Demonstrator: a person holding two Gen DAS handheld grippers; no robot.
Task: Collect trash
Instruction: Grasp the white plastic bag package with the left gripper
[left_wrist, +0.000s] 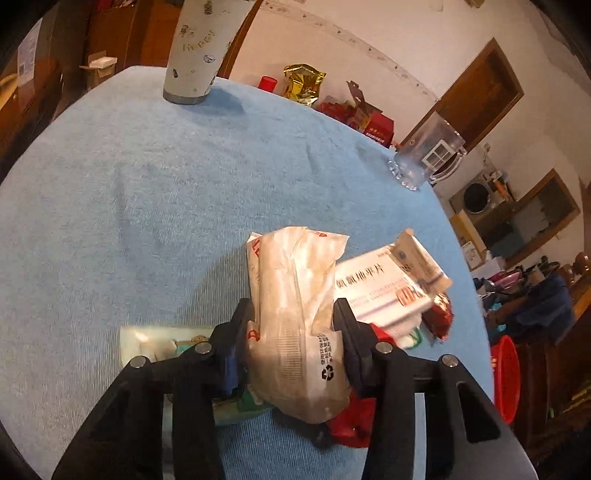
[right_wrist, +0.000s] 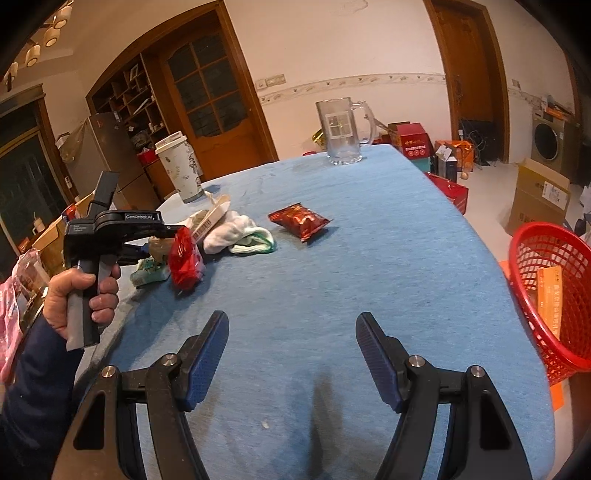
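My left gripper (left_wrist: 293, 317) is shut on a crumpled clear plastic wrapper (left_wrist: 295, 314) with a recycling mark, just above the blue tablecloth (left_wrist: 147, 203). Around it lie a white medicine box (left_wrist: 384, 288), a red wrapper (left_wrist: 351, 421) and a greenish packet (left_wrist: 155, 343). In the right wrist view the left gripper (right_wrist: 162, 236) sits at the trash pile: a red wrapper (right_wrist: 184, 262), a white cloth (right_wrist: 236, 230) and a red snack packet (right_wrist: 299, 219) farther right. My right gripper (right_wrist: 291, 339) is open and empty above the cloth. A red mesh basket (right_wrist: 554, 291) stands off the table's right edge.
A white tumbler (right_wrist: 181, 171) (left_wrist: 195, 51) and a glass mug (right_wrist: 341, 131) (left_wrist: 424, 155) stand at the table's far side. Cardboard boxes (right_wrist: 539, 195), red gift boxes (right_wrist: 415, 142) and a washing machine (right_wrist: 550, 138) are on the floor beyond.
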